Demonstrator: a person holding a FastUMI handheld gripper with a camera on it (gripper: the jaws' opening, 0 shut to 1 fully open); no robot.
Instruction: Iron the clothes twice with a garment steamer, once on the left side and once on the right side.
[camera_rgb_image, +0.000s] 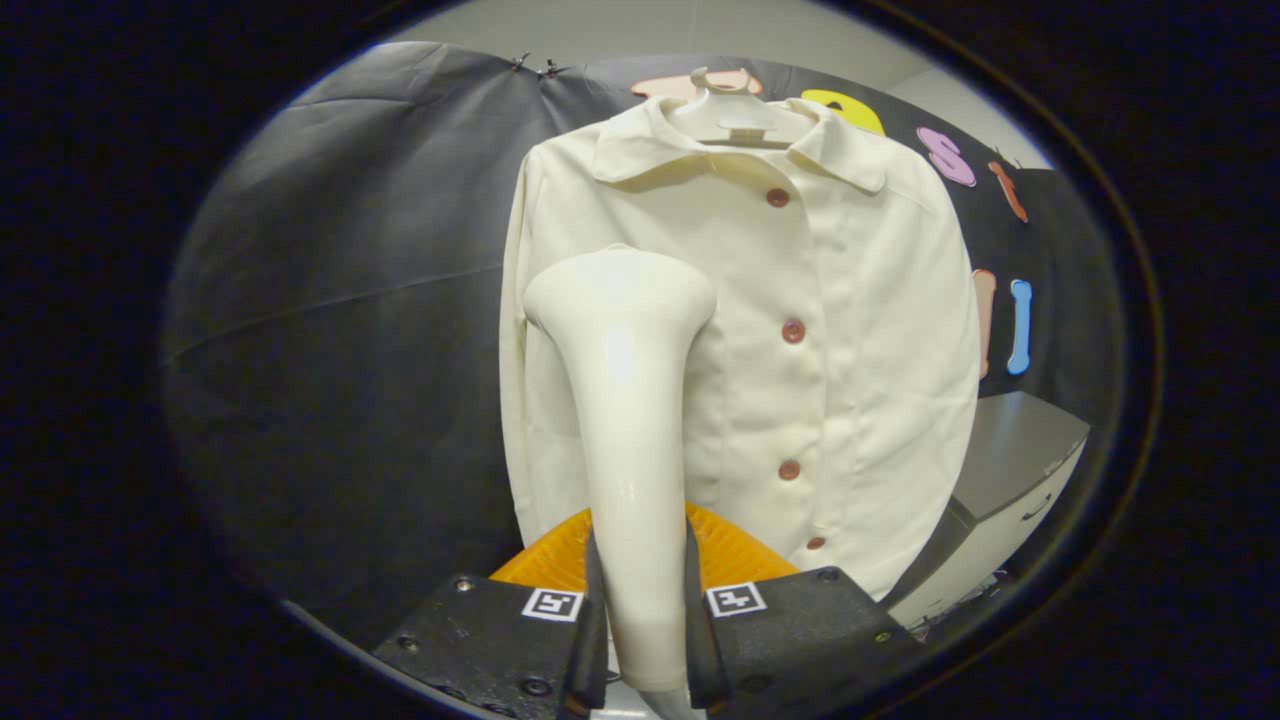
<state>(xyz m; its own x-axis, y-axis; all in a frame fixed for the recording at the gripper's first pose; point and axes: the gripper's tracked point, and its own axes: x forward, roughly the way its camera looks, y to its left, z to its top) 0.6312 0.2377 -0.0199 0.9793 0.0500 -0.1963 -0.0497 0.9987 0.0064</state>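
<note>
Gripper view: I'm clamping the gripper (645, 610) on the steamer (625, 400), keeping its head flat along the shirt (860, 350)'s left panel.

Cream shirt (800, 300) with reddish-brown buttons (793, 331) on a white hanger (728, 110); glossy cream steamer (625, 400) at 12 o'clock from the gripper (645, 620), both fingers pressing its handle; orange ribbed pad (740, 550) behind; grey-and-white cabinet (1010, 480) at 3 o'clock.
</note>
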